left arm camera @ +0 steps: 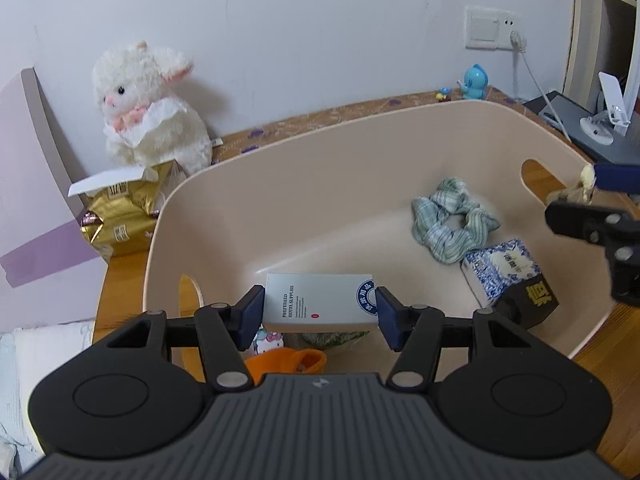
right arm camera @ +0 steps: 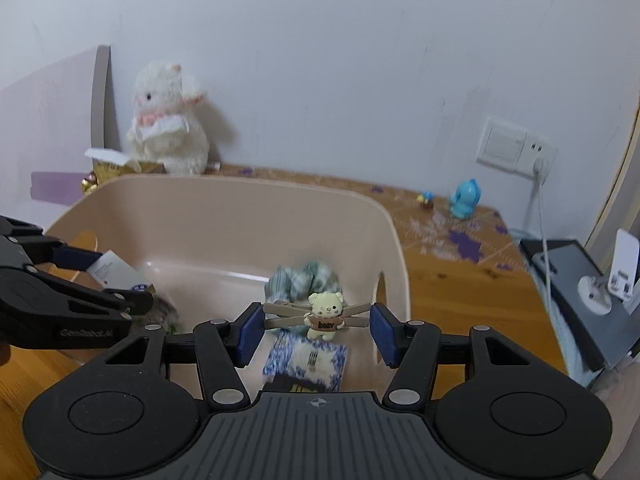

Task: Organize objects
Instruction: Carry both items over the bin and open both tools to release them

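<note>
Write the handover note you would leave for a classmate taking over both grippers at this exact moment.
Left gripper: shut on the white hotel-supplies box, held over the beige basket.
Right gripper: shut on the bear hair clip, held above the basket's right end.
Already in the basket: green striped scrunchie, blue-and-white tissue pack resting against a black box, an orange item and a Hello Kitty item near the front wall.
Left to do: release the box and the clip into the basket. Whether the blue toy on the table also belongs in the basket is unclear.
</note>
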A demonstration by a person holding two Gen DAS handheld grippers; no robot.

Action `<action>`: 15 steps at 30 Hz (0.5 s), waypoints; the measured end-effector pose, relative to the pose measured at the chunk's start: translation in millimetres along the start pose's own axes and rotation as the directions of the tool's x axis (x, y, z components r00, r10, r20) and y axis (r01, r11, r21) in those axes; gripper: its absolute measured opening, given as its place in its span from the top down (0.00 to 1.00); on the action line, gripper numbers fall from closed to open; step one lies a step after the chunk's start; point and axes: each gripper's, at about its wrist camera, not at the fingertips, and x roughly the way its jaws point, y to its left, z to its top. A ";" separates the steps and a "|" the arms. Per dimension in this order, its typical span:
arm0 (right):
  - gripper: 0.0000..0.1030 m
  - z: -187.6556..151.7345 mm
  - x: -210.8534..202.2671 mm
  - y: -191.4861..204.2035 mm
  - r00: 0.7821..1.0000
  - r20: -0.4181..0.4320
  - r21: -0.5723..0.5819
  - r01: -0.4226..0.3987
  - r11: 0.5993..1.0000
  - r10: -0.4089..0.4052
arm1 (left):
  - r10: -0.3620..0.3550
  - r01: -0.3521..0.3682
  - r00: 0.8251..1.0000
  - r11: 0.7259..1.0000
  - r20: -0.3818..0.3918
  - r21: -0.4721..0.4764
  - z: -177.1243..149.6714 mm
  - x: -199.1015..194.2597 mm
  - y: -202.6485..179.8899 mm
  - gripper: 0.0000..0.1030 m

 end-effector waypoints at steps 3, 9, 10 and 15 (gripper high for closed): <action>0.39 -1.7 4.2 -1.2 1.000 -0.020 0.012 -0.007 1.000 0.007 | -0.010 0.010 1.000 1.000 -0.004 0.001 -1.5 -0.5 -0.1 0.40; 0.23 -1.8 -10.3 -2.8 1.000 -0.001 0.034 -0.010 0.999 0.010 | -0.014 0.015 0.999 1.000 0.037 -0.025 -1.7 -16.2 -1.5 0.24; 0.22 -1.0 -13.6 -3.1 1.000 0.004 0.034 -0.013 0.999 0.013 | -0.018 0.019 0.999 0.999 0.040 -0.026 -1.2 -19.3 -2.2 0.23; 0.07 -0.9 -35.5 -6.0 1.000 0.029 0.043 -0.012 0.999 0.011 | -0.009 0.011 0.998 0.999 0.069 -0.032 -2.4 -38.5 -4.1 0.19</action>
